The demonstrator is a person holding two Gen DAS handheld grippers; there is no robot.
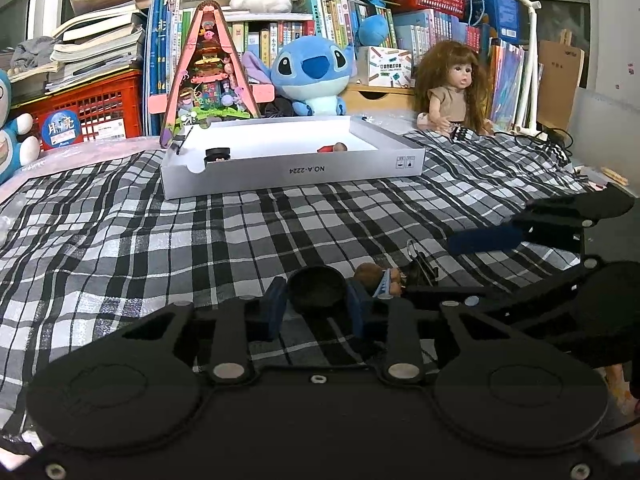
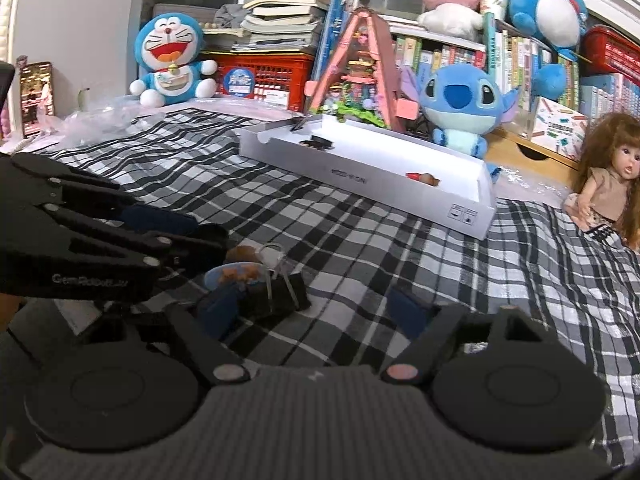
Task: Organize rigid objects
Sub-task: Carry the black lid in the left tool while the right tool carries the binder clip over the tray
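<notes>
My left gripper [image 1: 317,310] sits low on the checked bedspread, its blue pads pressed against both sides of a black round cap [image 1: 316,292]. Just right of it lie a small toy figure with brown bears on blue [image 1: 380,280] and a black binder clip [image 1: 420,264]. In the right wrist view my right gripper [image 2: 312,312] stands open around the binder clip [image 2: 276,292]. The clip lies near the left finger and well apart from the right one. The figure [image 2: 236,274] lies just beyond it. A white shallow box [image 1: 292,168] further back holds several small items.
Behind the white box [image 2: 360,184] stand a pink triangular toy house [image 1: 208,68], a blue plush [image 1: 316,76] and a long-haired doll [image 1: 452,88]. A red crate [image 1: 92,112], stacked books and shelves line the back. A blue cat plush [image 2: 172,64] sits far left.
</notes>
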